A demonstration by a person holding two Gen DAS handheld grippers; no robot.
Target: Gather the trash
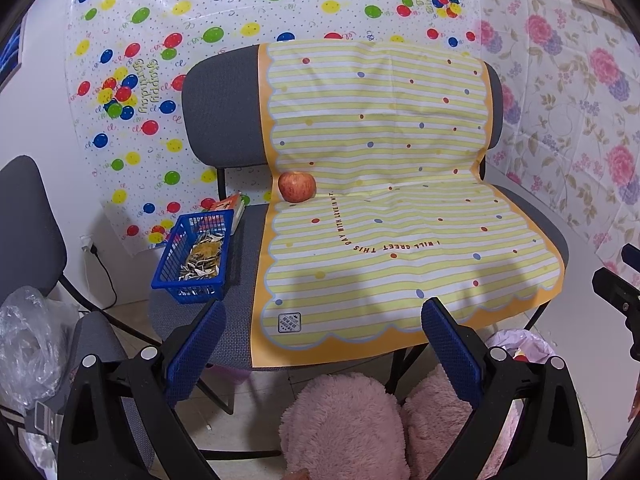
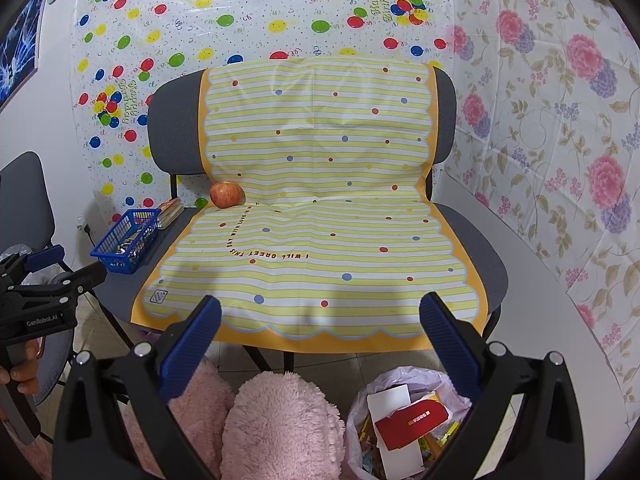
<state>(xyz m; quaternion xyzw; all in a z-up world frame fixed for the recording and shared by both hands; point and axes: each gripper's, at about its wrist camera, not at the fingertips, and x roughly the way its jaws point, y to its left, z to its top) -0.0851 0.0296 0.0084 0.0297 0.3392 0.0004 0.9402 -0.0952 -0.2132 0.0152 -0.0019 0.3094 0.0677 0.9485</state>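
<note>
Hovering in front of the chair (image 2: 472, 240), both claws were spread wide and held nothing. The left claw (image 1: 322, 316) hung before the chair's front edge, and the right claw (image 2: 320, 314) did the same a little further to the chair's right side. The left claw also showed in the right view (image 2: 60, 268), off the chair's left front corner.

A striped sheet (image 2: 320, 216) covered most of the chair, seat and back. No loose scraps were visible on it. An apple (image 2: 227, 195) sat at the crease where seat met back, toward the chair's left side; it looked whole, so probably not trash. Beside the sheet, on the chair's bare left edge, stood a blue basket (image 1: 196, 256) filled with what looked like seed shells (image 1: 202, 260). Behind the basket, against the chair's back, lay a small packet or booklet (image 1: 230, 208); I could not tell which.

On the floor below the chair's front right corner stood a bag-lined bin (image 2: 404, 424), already holding a red envelope (image 2: 412, 420), white card and other wrappers. So the work seemed well along, with much already binned. What seemed left was the shells in the basket, and perhaps the packet. The shells were loose and light, so tipping the basket would likely suit better than pinching them.
</note>
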